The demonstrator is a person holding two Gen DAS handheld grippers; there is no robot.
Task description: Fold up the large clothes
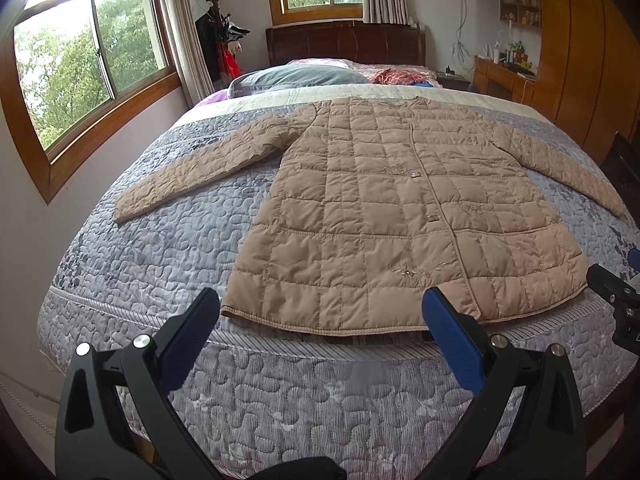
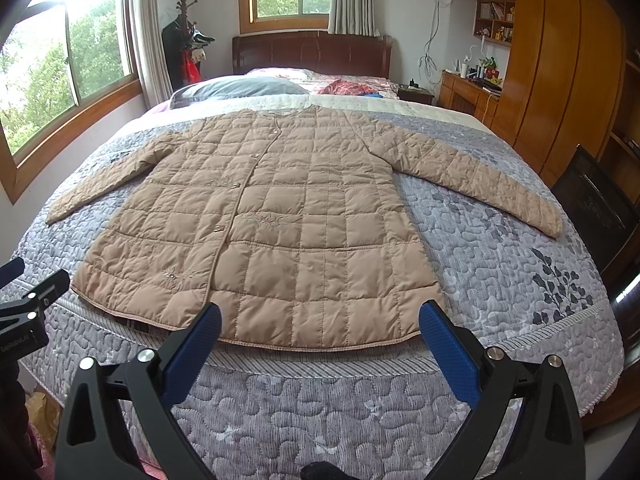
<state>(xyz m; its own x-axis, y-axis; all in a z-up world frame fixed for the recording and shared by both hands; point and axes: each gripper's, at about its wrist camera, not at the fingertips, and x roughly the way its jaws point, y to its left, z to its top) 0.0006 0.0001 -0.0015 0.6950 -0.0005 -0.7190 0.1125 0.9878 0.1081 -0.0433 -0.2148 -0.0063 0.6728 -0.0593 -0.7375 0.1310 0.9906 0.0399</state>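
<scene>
The tan quilted coat (image 1: 396, 216) lay flat, front up, sleeves spread, on the bed (image 1: 160, 248). It looked puffy, light, soft and probably slippery, best pinched at cuffs or hem corners. Left gripper (image 1: 320, 312) and right gripper (image 2: 320, 324) hovered spread wide, empty

White lettering runs along the black body of the left gripper (image 2: 22, 336) at the edge of the right wrist view; it appears to begin "GenRobot", the rest too small and cut off to read. Nothing else in either view carries legible text.
</scene>
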